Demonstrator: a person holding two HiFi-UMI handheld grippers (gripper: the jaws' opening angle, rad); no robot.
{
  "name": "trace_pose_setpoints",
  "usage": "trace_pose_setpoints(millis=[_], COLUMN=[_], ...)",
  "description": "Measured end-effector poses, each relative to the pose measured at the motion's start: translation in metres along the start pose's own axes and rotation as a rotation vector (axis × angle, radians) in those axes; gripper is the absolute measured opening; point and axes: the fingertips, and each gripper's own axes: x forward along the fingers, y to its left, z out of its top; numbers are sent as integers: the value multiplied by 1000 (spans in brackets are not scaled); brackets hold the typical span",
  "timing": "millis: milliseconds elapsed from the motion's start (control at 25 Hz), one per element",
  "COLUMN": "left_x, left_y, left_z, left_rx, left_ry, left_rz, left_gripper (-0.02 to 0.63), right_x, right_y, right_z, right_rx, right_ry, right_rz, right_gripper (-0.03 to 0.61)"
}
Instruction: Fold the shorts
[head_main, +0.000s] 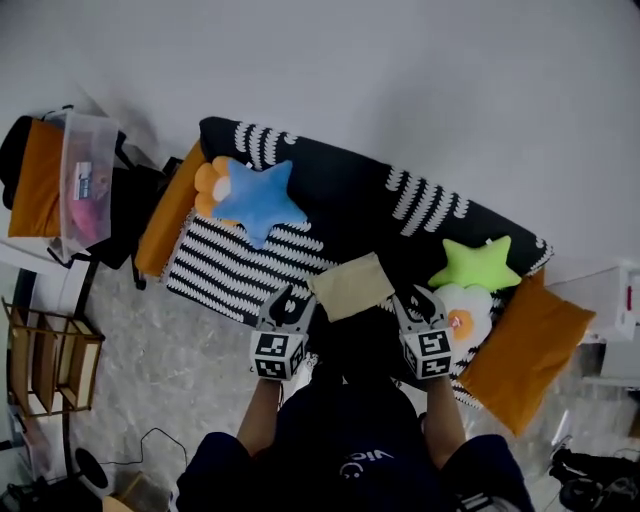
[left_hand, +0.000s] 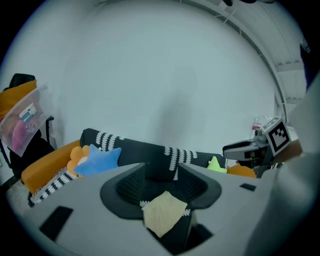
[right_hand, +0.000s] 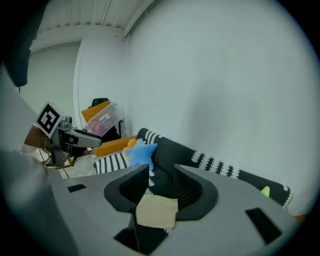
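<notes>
squarely between both hand-held grippers (head_main: 286, 300) (head_main: 418, 299), folded shorts (head_main: 350, 286)

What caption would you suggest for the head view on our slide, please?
Open and empty, the left gripper and right gripper flank folded beige shorts on a sofa.

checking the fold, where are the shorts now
Head view, centre: folded pale yellow fabric shorts lie on the black sofa, left of the green star cushion.

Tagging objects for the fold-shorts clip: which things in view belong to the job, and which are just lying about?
Job:
folded beige shorts
left gripper, open, empty
right gripper, open, empty

Lying about:
blue star pillow
green star pillow
orange cushion
clear plastic bin
striped blanket
</notes>
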Motion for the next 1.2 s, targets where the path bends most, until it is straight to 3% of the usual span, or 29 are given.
trace_pose_setpoints(millis=[600, 1000, 1200], left_x=[-40, -71, -69], left_y=[-40, -66, -70], left_z=[113, 179, 179], left_rx=[201, 260, 242], left_ry=[-252, -457, -447], left_rz=[-105, -138, -167], left_gripper=[216, 227, 229], right_x=[-66, -99, -96], right_y=[3, 2, 10], right_z=[101, 146, 147], right_rx=[-79, -118, -135], right_ry=[-265, -391, -387], right_rz=[-101, -204, -207], right_gripper=[218, 229, 257])
